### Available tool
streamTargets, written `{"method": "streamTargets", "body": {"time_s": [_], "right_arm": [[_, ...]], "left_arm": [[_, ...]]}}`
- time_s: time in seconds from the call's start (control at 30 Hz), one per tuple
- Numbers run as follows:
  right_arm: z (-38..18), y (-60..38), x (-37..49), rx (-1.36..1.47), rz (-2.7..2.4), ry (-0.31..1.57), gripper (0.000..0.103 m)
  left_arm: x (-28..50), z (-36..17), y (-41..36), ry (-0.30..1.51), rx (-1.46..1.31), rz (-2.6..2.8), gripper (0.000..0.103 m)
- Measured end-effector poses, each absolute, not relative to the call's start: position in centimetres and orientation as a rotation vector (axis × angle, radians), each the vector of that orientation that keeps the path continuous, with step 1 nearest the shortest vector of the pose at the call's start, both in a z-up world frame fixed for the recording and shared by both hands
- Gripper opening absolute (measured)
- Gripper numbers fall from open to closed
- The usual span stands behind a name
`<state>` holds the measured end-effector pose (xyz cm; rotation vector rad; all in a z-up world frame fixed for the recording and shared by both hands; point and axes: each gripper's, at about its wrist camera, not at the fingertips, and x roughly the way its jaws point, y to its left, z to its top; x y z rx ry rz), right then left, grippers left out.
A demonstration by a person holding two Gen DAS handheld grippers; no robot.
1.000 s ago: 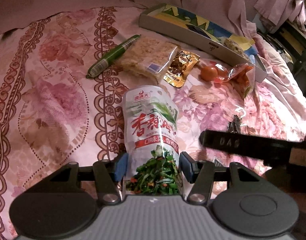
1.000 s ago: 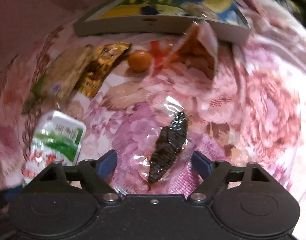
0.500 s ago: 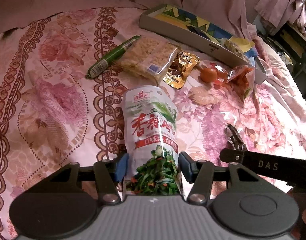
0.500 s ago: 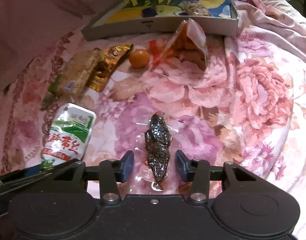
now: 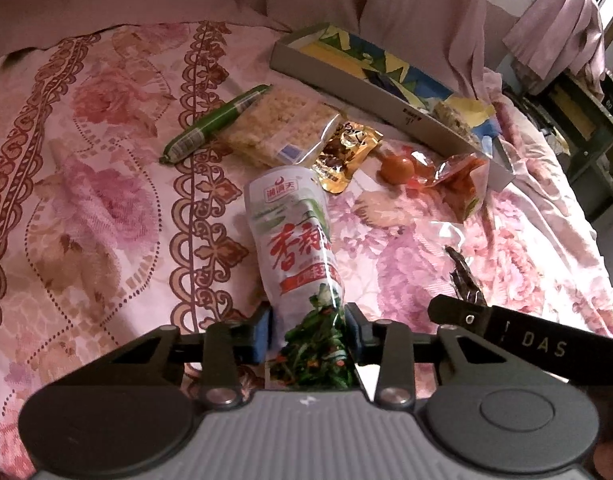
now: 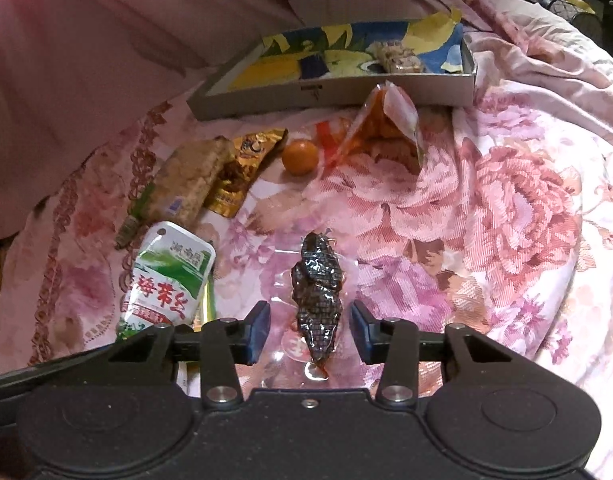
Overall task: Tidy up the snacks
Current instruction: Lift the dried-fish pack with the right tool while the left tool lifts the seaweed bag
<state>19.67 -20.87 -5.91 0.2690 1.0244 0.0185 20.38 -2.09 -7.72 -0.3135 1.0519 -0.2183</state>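
Note:
A white and green seaweed snack pouch [image 5: 294,248] lies on the flowered bedspread, and its near end is pinched narrow between the pads of my left gripper [image 5: 310,332], whose jaws are closing. The same pouch [image 6: 166,276] shows at the left of the right wrist view. My right gripper [image 6: 310,332] is shut on a dark snack in a clear wrapper [image 6: 316,296], with the pads pressing the plastic at both sides. From the left wrist view that dark snack [image 5: 462,276] sticks up above one of the right gripper's fingers [image 5: 458,314].
A shallow grey box [image 5: 346,76] with colourful lining stands at the back and holds a snack bar [image 6: 398,58]. In front of it lie a green sausage stick [image 5: 214,124], a rice cracker pack [image 5: 282,128], a gold packet [image 5: 346,152], an orange ball [image 5: 396,168] and an orange bag [image 5: 462,184].
The left jaws have drawn in and now squeeze the pouch's near end. The right jaws came in from wide apart onto the dark snack's wrapper, and that gripper has risen a little.

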Motion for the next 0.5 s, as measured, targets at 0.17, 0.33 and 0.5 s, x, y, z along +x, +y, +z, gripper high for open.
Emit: {"method": "streamTargets", "body": {"time_s": [0.17,0.33,0.5], "right_arm": [[-5.6,-21.0,19.4,0.279,0.020,1.009,0.045],[-5.7,-20.8,19.4,0.274,0.021,1.006,0.045],[-5.3,-20.7,19.3,0.279,0.027,0.975,0.045]], "left_arm": [[19.5,-6.9,-2.0,1.015,-0.323,-0.225,0.041],[19.1,-6.1,-1.6,0.970,-0.334,-0.214,0.041],[19.2,-5.7,-1.2,0.925,-0.356,-0.213,0.041]]}}
